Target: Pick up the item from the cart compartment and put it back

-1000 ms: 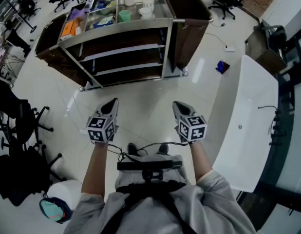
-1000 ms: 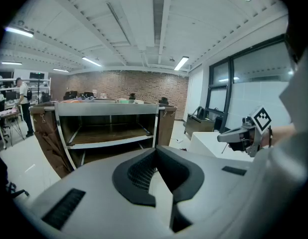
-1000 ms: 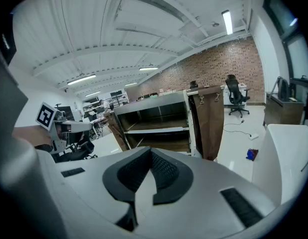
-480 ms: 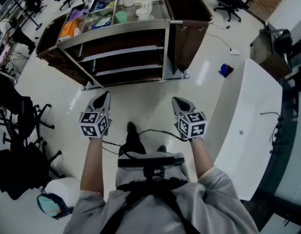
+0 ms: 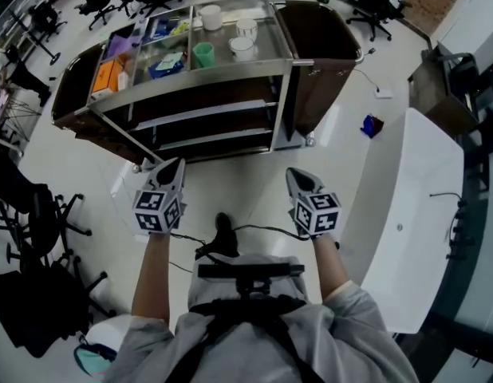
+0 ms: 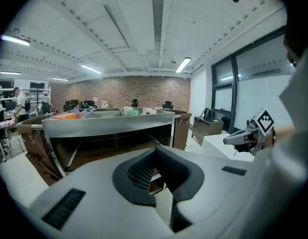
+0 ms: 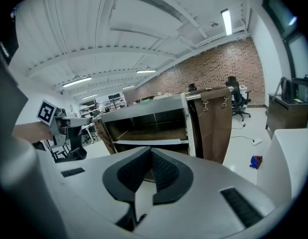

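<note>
The left gripper (image 5: 173, 166) and right gripper (image 5: 295, 175) are held level before the person, both clenched on nothing, which suits walking up rather than reaching. The cart (image 5: 199, 80) stands well ahead at upper centre. Its top compartments hold a green cup (image 5: 203, 53), white cups (image 5: 211, 17) and an orange box (image 5: 108, 76); which is meant I cannot tell. Only floor lies between, with a white tub (image 5: 406, 206) at right and chairs (image 5: 31, 206) at left.

Person in a grey short-sleeved shirt (image 5: 326, 349) crossed by black harness straps (image 5: 200, 343), with a black bar-shaped mount (image 5: 248, 270) at the chest. The left tool (image 5: 171, 168) and right tool (image 5: 297, 177) are pale grey and tapered. Each carries a white cube (image 5: 158, 211) of black square markers and has dark ribbed pads (image 6: 140, 173). A thin black cable (image 5: 266, 229) runs between them. One black shoe (image 5: 224, 234) shows.
</note>
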